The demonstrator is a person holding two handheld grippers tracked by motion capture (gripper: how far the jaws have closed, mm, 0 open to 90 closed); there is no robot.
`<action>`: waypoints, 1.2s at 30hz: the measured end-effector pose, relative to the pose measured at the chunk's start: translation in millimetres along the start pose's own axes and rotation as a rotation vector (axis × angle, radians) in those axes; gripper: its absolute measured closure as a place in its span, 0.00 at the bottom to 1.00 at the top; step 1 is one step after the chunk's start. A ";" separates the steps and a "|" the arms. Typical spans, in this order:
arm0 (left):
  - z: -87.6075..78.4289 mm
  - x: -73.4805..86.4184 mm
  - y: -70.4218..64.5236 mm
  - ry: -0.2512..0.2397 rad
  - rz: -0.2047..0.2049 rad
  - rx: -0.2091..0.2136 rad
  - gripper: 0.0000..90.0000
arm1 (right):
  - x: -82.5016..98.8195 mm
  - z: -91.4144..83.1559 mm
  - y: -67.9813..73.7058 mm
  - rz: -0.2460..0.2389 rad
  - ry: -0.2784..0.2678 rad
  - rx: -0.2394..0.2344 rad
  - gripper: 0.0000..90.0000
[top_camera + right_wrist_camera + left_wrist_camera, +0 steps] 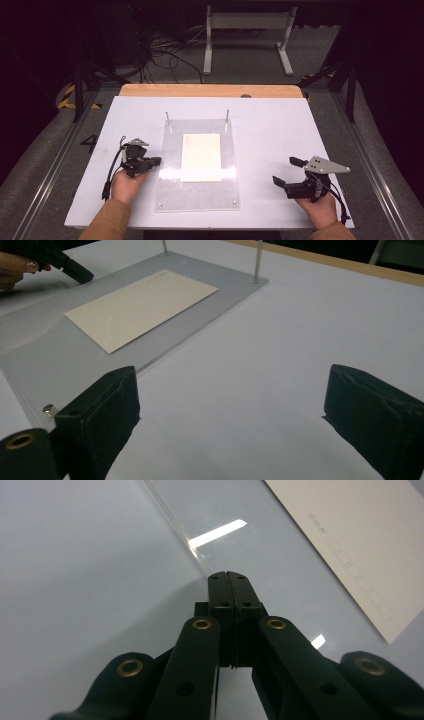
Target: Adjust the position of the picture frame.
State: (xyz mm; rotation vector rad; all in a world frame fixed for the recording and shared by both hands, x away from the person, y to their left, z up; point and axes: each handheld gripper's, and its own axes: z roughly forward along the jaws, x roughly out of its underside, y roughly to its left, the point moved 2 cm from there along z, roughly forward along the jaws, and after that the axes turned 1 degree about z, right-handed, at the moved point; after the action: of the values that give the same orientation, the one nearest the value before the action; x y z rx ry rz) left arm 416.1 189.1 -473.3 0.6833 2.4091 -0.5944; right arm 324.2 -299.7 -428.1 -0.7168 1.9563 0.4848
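High view: your left gripper (156,161) is clenched with nothing between its jaws, its tip at the left edge of the clear acrylic plate (197,192); your right gripper (288,171) stands released, well apart from the plate on the white table (280,130). The cream rectangular card (201,157) lies flat on the plate, just right of the left tip.
Left gripper view: jaws pressed together above the plate's edge (175,525); card (360,540) at upper right.
Right gripper view: jaws wide apart, empty; card (142,307) on the plate (45,355) ahead at left
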 end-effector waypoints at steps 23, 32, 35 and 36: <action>18.0 -24.8 -39.9 -0.031 0.086 0.090 0.85 | 0.6 6.8 27.9 -0.130 0.091 -0.127 0.50; -20.5 9.1 -83.4 0.003 0.295 0.190 0.73 | 9.4 15.5 53.7 -0.181 0.167 -0.249 0.66; -28.5 22.6 -88.8 0.010 0.324 0.228 0.73 | 12.3 18.0 56.6 -0.184 0.185 -0.265 0.67; -29.9 26.2 -89.8 0.010 0.334 0.244 0.73 | 13.6 19.1 57.5 -0.183 0.189 -0.269 0.67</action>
State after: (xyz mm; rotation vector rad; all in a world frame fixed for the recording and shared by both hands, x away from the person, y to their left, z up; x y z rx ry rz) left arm 333.5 144.7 -444.2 1.1651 2.1814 -0.7475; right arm 293.6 -249.0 -446.9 -1.1385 1.9954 0.5916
